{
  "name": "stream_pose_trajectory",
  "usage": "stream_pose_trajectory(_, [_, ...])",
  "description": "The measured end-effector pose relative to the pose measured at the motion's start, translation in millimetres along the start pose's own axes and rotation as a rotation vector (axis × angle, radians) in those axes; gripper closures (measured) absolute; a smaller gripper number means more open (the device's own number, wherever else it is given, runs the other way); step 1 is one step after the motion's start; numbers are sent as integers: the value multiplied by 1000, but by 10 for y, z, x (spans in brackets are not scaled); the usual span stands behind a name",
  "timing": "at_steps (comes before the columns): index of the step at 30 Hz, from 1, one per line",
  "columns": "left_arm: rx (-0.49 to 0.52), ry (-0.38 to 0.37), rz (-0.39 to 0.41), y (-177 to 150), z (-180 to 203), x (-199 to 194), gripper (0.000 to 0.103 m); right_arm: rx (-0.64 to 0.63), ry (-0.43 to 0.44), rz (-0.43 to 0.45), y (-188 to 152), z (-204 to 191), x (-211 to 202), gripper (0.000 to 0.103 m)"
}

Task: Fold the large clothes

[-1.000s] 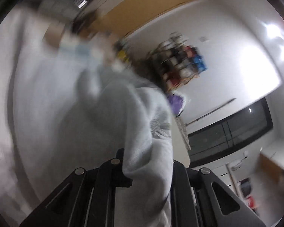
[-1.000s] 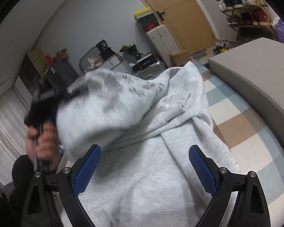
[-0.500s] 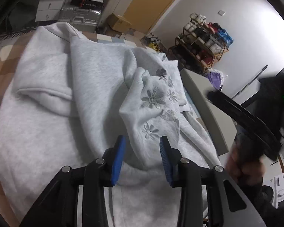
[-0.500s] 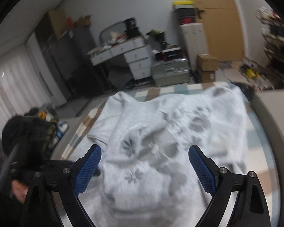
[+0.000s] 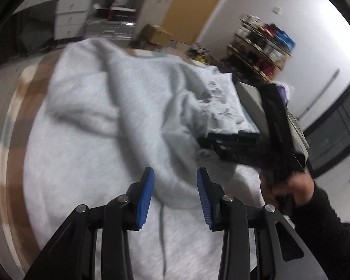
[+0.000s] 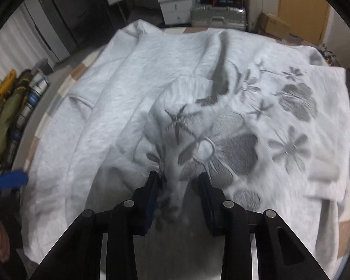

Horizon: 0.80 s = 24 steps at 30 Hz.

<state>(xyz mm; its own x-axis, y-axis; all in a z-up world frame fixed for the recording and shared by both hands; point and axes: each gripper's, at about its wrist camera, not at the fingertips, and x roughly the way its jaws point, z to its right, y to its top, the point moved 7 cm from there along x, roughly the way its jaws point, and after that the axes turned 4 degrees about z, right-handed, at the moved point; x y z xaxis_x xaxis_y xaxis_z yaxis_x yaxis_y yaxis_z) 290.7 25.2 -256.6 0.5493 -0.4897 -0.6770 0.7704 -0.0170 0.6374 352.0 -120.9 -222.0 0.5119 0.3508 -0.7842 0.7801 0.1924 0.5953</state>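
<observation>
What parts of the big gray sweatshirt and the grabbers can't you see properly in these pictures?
- Sweatshirt, left wrist view: its near edge is cut off by the picture's bottom, and blur smears the folds.
- Flower pattern, right wrist view: blurred, and its lower part is hidden behind the right gripper, whose fingers are closing around a fold.
- Right gripper in the left wrist view: a dark smear, fingers unclear.
- Left gripper: whether its fingers touch cloth is unclear.

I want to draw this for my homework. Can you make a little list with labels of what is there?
garment: light grey sweatshirt with grey flower embroidery, spread out and rumpled
underneath: checked beige and white surface
left gripper: blue pads apart, a fold of cloth between them
right gripper: jaws closing around a ridge of cloth
behind: white drawers, silver suitcase
</observation>
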Motion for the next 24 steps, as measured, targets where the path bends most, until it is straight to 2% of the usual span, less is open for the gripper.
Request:
stream_pose_trajectory(3, [63, -17, -43, 100, 122, 293, 71, 148, 108, 160, -98, 236, -336, 67])
stream_pose_trajectory(5, [103, -3, -84, 92, 169, 534, 71, 208, 128, 249, -169, 389, -510, 63])
stream_pose_trajectory(8, [147, 83, -174, -7, 134, 970, 71, 291, 172, 368, -343, 651, -680, 61])
stream_pose_trajectory(10, [154, 167, -250, -156, 7, 1241, 72, 322, 194, 405, -430, 762, -681, 59])
stream_pose_trajectory(12, [219, 195, -203, -166, 33, 1261, 71, 366, 241, 413, -464, 826, -609, 57])
stream_pose_trajectory(14, [252, 225, -194, -197, 39, 1260, 71, 408, 287, 398, -451, 876, -550, 57])
stream_pose_trajectory(16, [263, 244, -204, -200, 45, 1242, 71, 417, 315, 418, -443, 928, -583, 56])
stream_pose_trajectory(17, [257, 254, -234, -188, 53, 1207, 71, 418, 325, 421, -438, 940, -609, 53])
stream_pose_trajectory(18, [248, 246, -246, -140, 98, 1140, 72, 421, 342, 426, -437, 948, -631, 52])
stream_pose_trajectory(22, [306, 164, -130, 255, 562, 799, 71, 446, 385, 478, -444, 994, -773, 43])
stream_pose_trajectory(24, [360, 169, -98, 407, 710, 796, 71, 467, 404, 498, -478, 1023, -866, 42])
